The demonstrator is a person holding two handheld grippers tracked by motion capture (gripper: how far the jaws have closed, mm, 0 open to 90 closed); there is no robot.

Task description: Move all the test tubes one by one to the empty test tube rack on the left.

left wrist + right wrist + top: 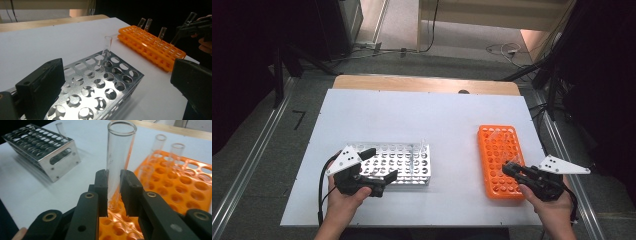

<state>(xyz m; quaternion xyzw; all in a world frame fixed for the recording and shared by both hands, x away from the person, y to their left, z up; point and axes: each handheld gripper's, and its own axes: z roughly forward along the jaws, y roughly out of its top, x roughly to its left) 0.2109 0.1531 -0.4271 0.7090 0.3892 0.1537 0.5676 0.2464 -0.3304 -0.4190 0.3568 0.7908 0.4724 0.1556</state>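
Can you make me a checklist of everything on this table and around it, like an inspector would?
Surface: white table, wooden strip along its far edge.
Job's things: orange rack at the right, three glass tubes standing in it; metal rack at the left, one tube in a far corner hole; held tube, its bottom end just above the orange rack.
Clutter: nothing seen.
Grippers: right gripper shut on the held tube; left gripper open, jaws either side of the metal rack's near end.
Cables: black cable from the left gripper; loose wires on the floor beyond the table.
Surroundings: grey floor, metal rails both sides, dark stands.
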